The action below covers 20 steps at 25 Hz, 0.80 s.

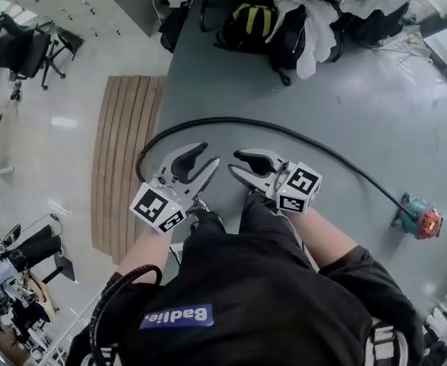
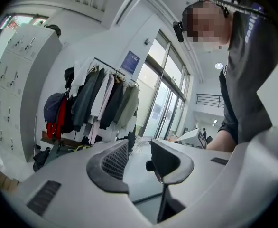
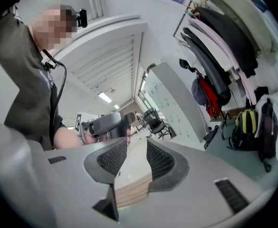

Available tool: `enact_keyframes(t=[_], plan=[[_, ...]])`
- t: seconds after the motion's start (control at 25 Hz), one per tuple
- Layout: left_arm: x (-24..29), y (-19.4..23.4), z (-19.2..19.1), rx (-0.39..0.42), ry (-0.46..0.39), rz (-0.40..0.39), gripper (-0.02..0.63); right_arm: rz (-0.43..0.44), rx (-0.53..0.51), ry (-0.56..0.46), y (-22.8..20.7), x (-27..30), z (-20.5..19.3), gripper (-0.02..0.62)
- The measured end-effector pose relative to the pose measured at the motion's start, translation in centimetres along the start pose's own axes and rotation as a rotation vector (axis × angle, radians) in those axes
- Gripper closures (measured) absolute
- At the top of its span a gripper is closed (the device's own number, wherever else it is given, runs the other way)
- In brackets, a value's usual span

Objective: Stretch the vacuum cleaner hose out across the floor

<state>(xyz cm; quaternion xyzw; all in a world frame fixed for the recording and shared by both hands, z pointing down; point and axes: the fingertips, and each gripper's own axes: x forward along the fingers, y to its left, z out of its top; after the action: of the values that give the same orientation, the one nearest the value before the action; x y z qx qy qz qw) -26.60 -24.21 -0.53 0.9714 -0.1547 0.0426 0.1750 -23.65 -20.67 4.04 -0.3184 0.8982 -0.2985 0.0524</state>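
Head view, vacuum cleaner hose (image 1: pixel 223 119): black, lying on the grey floor (image 1: pixel 361 90); arcs from centre left, over both grippers, down to the vacuum cleaner (image 1: pixel 420 219) at the right edge.
Head view, left gripper (image 1: pixel 208 157): centre of frame, jaws spread, clear of the hose.
Head view, right gripper (image 1: pixel 236 163): just beside the left gripper, tips facing it, jaws spread.
Head view, wooden panel (image 1: pixel 124 151): flat on the floor, left of centre.
Left gripper view, jaws: spread, nothing between the pads; clothes rack (image 2: pixel 101 99) behind, centre left.
Right gripper view, jaws: spread, pinching nothing; wooden panel visible through the gap; backpack (image 3: pixel 245 127) at the right.
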Motion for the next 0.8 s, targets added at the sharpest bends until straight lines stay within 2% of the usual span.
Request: enact_keyframes(t=[0.16,0.28,0.4,0.56,0.64,0.8], plan=[[-3.8,-5.6,5.2,0.033,-0.091,-0.045,0.488,0.001,-0.061,-0.069,6.5,-1.4,5.5,0.507],[-7.6,-8.4,6.6,0.070,-0.087,-0.086,0.496,-0.025,-0.110,-0.094,11.3,-0.7,6.6,0.508],[-11.5,-9.1,6.2,0.105,-0.043,-0.091,0.519,-0.071,-0.131,-0.116,14.8,1.0,5.7,0.522],[-16.3,-8.7,6.0,0.138,-0.033,-0.070,0.578,-0.094,-0.083,-0.183,18.6,3.5,4.9,0.526],[-18.3,-8.6,6.8,0.117,-0.041,-0.048,0.580,-0.081,-0.073,-0.192,21.0,4.4,5.2,0.528],[-19.7,-9.7,10.0,0.122,-0.096,-0.001,0.597,-0.026,-0.151,-0.172,24.8,4.4,7.5,0.528]])
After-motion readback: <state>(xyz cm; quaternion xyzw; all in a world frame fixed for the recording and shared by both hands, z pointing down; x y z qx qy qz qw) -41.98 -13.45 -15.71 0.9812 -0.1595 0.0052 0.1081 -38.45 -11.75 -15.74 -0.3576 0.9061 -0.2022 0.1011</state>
